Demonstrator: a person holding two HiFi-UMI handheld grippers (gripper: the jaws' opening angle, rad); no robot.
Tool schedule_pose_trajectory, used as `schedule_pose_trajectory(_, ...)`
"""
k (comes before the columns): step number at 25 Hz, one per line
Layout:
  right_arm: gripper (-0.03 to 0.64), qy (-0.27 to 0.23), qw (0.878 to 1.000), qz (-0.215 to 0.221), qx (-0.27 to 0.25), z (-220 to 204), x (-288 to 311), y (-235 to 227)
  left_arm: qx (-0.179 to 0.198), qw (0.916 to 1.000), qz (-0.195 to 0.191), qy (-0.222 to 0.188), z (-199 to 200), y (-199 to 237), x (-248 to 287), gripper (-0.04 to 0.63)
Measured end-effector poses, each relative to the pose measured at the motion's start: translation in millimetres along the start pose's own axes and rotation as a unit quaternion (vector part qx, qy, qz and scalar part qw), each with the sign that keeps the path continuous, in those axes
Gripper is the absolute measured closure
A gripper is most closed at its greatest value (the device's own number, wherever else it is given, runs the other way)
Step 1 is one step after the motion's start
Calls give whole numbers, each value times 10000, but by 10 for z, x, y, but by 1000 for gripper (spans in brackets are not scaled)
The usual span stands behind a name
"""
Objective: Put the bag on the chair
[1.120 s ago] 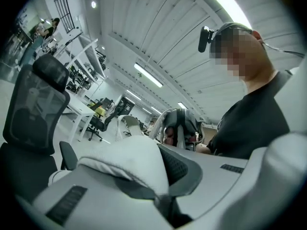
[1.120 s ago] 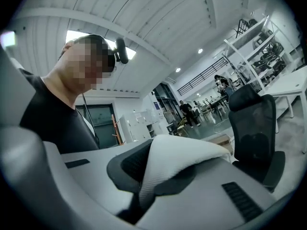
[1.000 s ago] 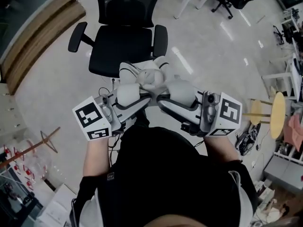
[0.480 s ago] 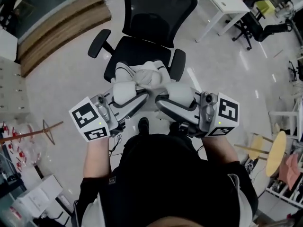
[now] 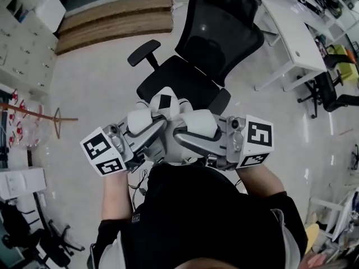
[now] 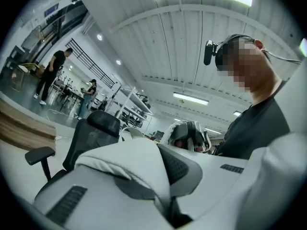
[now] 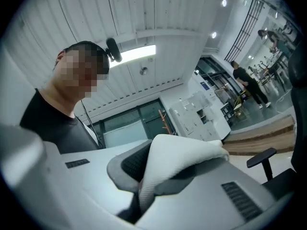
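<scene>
L claw: left gripper (image 5: pixel 161 125) sat at 7 o'clock of the load. Jaws pressed right together w/ a white fold of the bag (image 6: pixel 129 162) nipped between them.
Bag: bag (image 5: pixel 166 102) was white w/ a black patch on top, bunched up at 12 o'clock of both claws. It hung over the front edge of the seat (image 5: pixel 188 83). Touching the seat or not: couldn't tell.
R claw: right gripper (image 5: pixel 177 132) sat at 5 o'clock of the bag. Jaws likewise clamped down, a white fold (image 7: pixel 187 159) caught between them.
Chair: chair (image 5: pixel 224 32) was a black office type w/ its back at 1 o'clock of the bag. Seat was bare, one armrest (image 5: pixel 143 52) at 10 o'clock of it.
Handling: prob. light & soft. Cloth crumpled w/ no shape of its own, so it would likely sag & spread when set down. Didn't look fragile or slippery.
Where to hold: top folds, one per side, seemed right. A pinch on cloth should hold well.
Next, as judged: lower it toward mid-seat, not the front lip, or it could slump off.
</scene>
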State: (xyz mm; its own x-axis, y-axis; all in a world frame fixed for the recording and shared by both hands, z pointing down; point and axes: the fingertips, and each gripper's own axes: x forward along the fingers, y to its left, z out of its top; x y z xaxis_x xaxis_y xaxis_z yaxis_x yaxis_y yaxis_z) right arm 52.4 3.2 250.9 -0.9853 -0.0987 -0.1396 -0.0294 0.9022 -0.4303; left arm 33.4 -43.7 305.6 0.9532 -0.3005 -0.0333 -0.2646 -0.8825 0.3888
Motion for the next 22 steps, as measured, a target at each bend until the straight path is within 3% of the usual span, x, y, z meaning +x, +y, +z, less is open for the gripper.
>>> schedule_pose_trajectory(4, 588, 193, 9991, 368, 34, -17, -159, 55, -57, 9989, 418, -217, -50, -109, 64, 574)
schedule_pose_trajectory(9, 586, 411, 9980, 473, 74, -93, -150, -38, -313, 9967, 693, -295, -171, -31, 73, 574)
schedule_pose_trajectory(16, 586, 438, 9978, 429, 240, 77, 120, -542, -339, 9960, 682, -471, 3, 469, 11, 574)
schedule_pose_trajectory(22, 586, 220, 9979, 76, 603, 191, 173, -1224, -226, 9983, 539, -77, -5, 881, 111, 574)
